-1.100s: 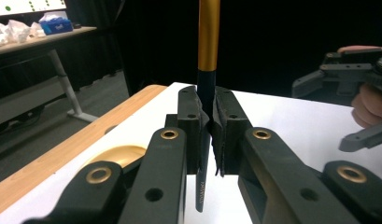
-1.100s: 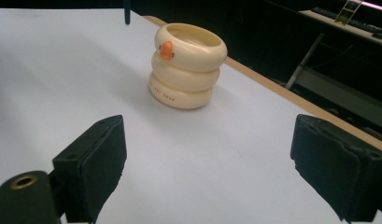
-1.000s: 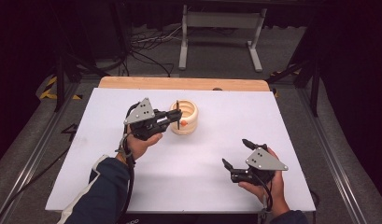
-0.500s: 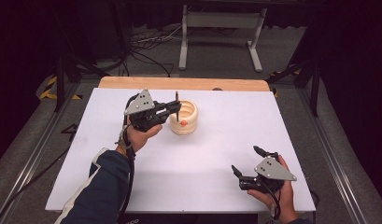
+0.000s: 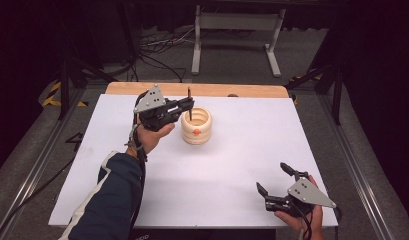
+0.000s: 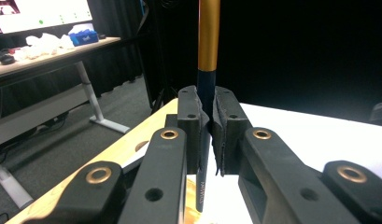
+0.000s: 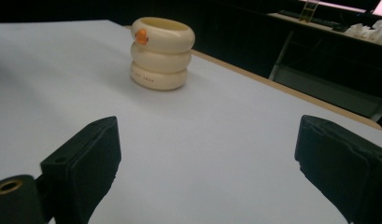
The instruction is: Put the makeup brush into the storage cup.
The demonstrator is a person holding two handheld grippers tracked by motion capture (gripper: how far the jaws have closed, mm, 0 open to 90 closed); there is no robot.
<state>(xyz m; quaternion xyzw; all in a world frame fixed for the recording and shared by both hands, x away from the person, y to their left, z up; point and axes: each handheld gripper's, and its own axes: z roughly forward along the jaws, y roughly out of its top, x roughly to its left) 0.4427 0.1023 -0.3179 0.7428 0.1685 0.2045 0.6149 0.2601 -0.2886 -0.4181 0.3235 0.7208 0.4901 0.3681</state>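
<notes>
One pen (image 6: 208, 56), upright, clamped in left claw (image 6: 206, 116)

One pen (image 5: 189, 102), one cream ringed holder (image 5: 196, 126), two grippers: left gripper (image 5: 188, 104), right gripper (image 5: 273, 178).

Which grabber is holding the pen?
The left gripper, beside the cream ringed cup: its jaws pinch the upright pen. The right gripper is open, holding nothing.

Pen (image 6: 208, 42) top cut off by upper edge in left tool view; its tip hidden inside cream holder (image 5: 196, 131) in high view.
</notes>
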